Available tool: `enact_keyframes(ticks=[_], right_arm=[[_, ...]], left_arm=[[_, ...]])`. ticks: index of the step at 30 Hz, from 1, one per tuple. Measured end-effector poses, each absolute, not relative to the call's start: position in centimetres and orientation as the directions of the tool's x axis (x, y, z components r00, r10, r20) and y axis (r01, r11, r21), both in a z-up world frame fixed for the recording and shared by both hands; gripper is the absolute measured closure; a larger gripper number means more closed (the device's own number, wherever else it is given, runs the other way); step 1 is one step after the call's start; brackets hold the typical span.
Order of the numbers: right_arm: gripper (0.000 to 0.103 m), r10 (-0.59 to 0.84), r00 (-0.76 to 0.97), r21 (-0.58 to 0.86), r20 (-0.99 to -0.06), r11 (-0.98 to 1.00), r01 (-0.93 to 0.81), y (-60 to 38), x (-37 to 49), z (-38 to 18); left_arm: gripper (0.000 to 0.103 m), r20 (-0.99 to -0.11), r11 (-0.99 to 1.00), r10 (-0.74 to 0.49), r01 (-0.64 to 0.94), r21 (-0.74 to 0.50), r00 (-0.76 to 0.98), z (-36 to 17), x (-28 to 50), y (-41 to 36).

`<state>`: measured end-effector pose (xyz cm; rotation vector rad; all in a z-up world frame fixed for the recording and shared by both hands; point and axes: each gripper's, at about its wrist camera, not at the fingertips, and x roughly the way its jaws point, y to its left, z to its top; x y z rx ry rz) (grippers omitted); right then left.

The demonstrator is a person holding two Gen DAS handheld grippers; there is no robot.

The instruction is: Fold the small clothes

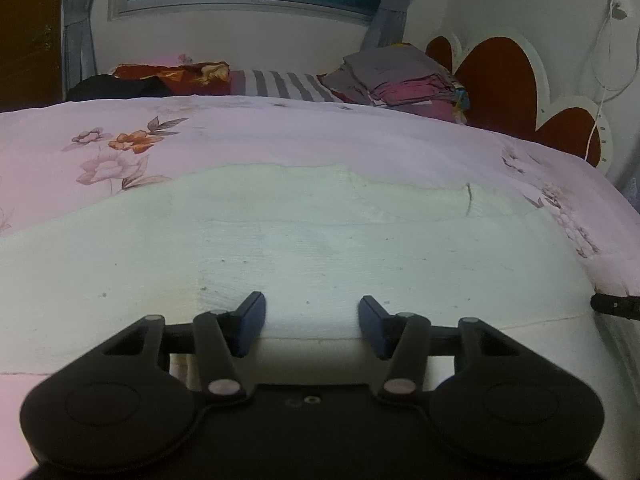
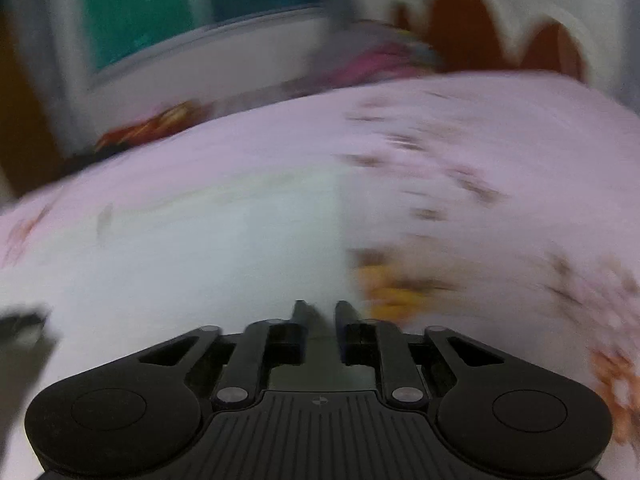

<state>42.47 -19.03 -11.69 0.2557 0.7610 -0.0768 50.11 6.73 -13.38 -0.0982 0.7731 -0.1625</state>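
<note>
On the pink floral bedspread [image 1: 280, 132] lies the white garment [image 1: 280, 248], spread flat up to the near edge of the bed. Just above that near hem sits the left gripper [image 1: 312, 322], jaws wide apart, cloth between but ungripped. Right gripper [image 2: 320, 316] is beside the garment's right edge, jaws nearly together; blur hides any pinch.

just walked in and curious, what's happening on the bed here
A person holding a gripper in each hand is working on a white garment laid flat on the pink floral bedsheet. The left gripper is open at the garment's near edge, gripping nothing. The right gripper has its jaws nearly together; its view is motion-blurred, so a grip cannot be confirmed.
</note>
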Motion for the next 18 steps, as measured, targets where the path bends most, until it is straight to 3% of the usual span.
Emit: enact_keyframes(ticks=[5, 14, 18], right_arm=[[0.093, 0.004, 0.749, 0.177, -0.663, 0.972, 0.152, -19.0, 42.3, -10.6], [0.093, 0.299, 0.703, 0.254, -0.645, 0.952, -0.172, -10.8, 48.1, -11.0], [0.093, 0.314, 0.69, 0.218, -0.652, 0.949, -0.227, -11.0, 50.3, -11.7]], left_arm=[[0.047, -0.671, 0.988, -0.152, 0.085, -0.132, 0.726, -12.1, 50.5, 5.4], [0.043, -0.674, 0.987, -0.158, 0.13, -0.092, 0.722, -12.5, 54.3, 2.3], [0.04, -0.698, 0.994, -0.107, 0.084, -0.068, 0.708, -13.3, 55.1, 5.1]])
